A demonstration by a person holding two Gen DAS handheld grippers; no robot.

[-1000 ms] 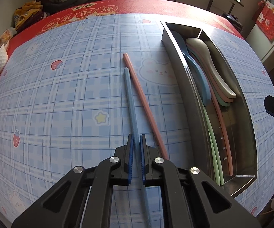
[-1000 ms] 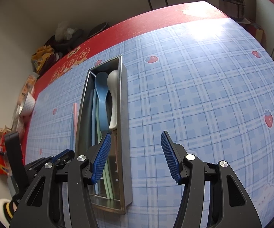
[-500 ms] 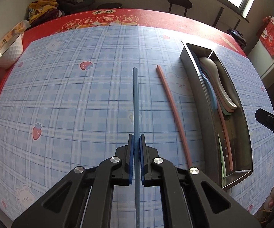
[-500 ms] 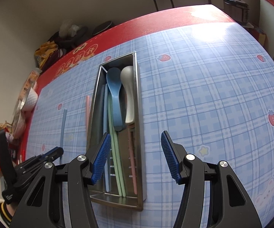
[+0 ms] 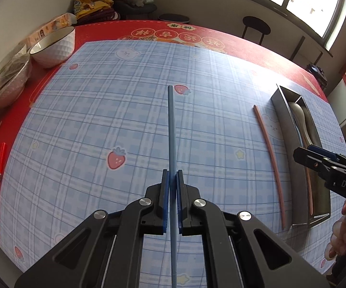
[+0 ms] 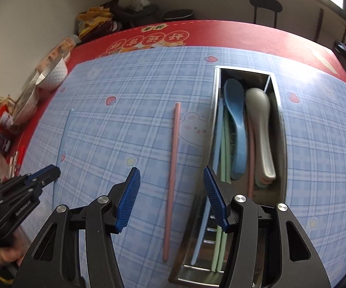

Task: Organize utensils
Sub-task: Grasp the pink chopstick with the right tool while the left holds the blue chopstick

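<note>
The left gripper (image 5: 172, 180) is clamped on a blue chopstick (image 5: 171, 129), its pads pinching the stick partway along so that one end runs forward over the blue checked tablecloth (image 5: 100, 110) and the other passes back between the fingers. The stick looks lifted clear of the cloth, though from the left wrist view alone that is hard to be sure of. The right gripper (image 6: 171, 198) hangs with its jaws apart and nothing between the pads (its blue ribbed faces stand either side of the pink one as seen from above). That pink chopstick (image 6: 171, 175) lies flat on the cloth just beside the left wall of the steel utensil tray (image 6: 282, 129), not touching it. Inside the tray a blue spoon (image 6: 236, 129) and a grey spoon (image 6: 261, 129) lie side by side, with blue, green and pink chopsticks beneath and alongside them. At the far left edge of the table a white bowl (image 5: 52, 48) sits on the red cloth (image 5: 245, 48)
</note>
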